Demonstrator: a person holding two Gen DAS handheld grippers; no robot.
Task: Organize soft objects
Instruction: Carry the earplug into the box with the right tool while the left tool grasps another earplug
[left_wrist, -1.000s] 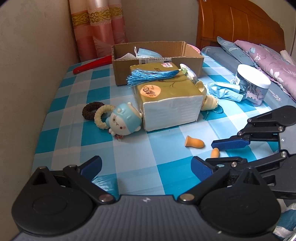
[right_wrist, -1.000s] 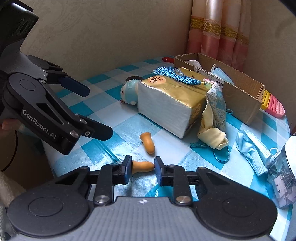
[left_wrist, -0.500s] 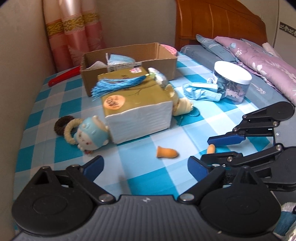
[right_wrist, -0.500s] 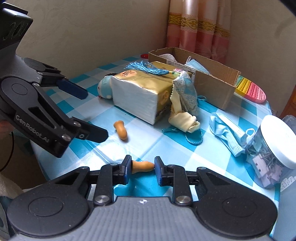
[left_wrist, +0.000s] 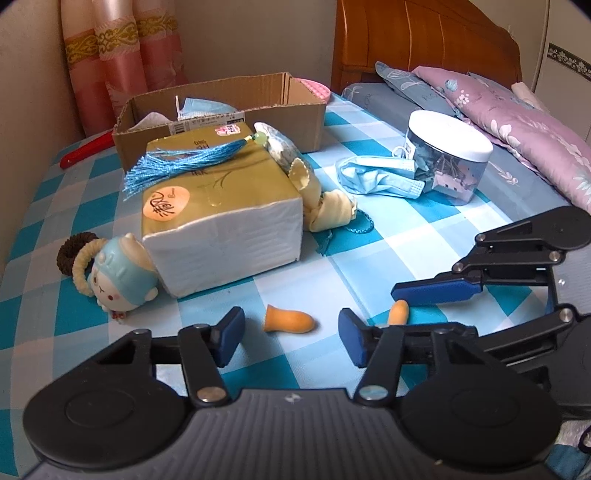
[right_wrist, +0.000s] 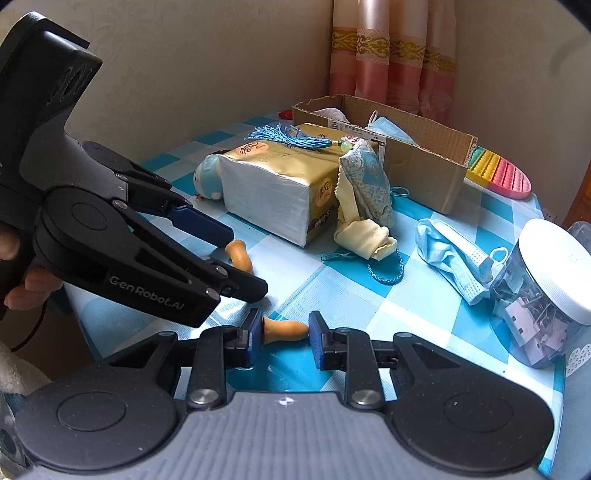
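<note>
Two orange foam earplugs are near the front edge of the blue checked table (left_wrist: 369, 258). One earplug (left_wrist: 288, 320) lies on the cloth between the fingers of my left gripper (left_wrist: 290, 339). Its jaws are closing, with a gap still showing on each side of the plug. The right wrist view shows that left gripper (right_wrist: 242, 264) low over the same earplug (right_wrist: 240, 254). My right gripper (right_wrist: 284, 334) is shut on the other earplug (right_wrist: 284, 329), gripped end to end. From the left wrist view, the right gripper (left_wrist: 406, 306) sits at the right.
A tissue pack (left_wrist: 221, 206) with a blue tassel (left_wrist: 177, 162) lies mid-table, a plush toy (left_wrist: 118, 280) and hair ties (left_wrist: 74, 251) to its left, a cloth pouch (left_wrist: 325, 206) to its right. A face mask (left_wrist: 376, 177), clip jar (left_wrist: 447, 162) and cardboard box (left_wrist: 221, 110) lie behind.
My left gripper has moved in over the loose earplug and its jaws have narrowed around it. The right gripper has kept its hold on the other earplug.
</note>
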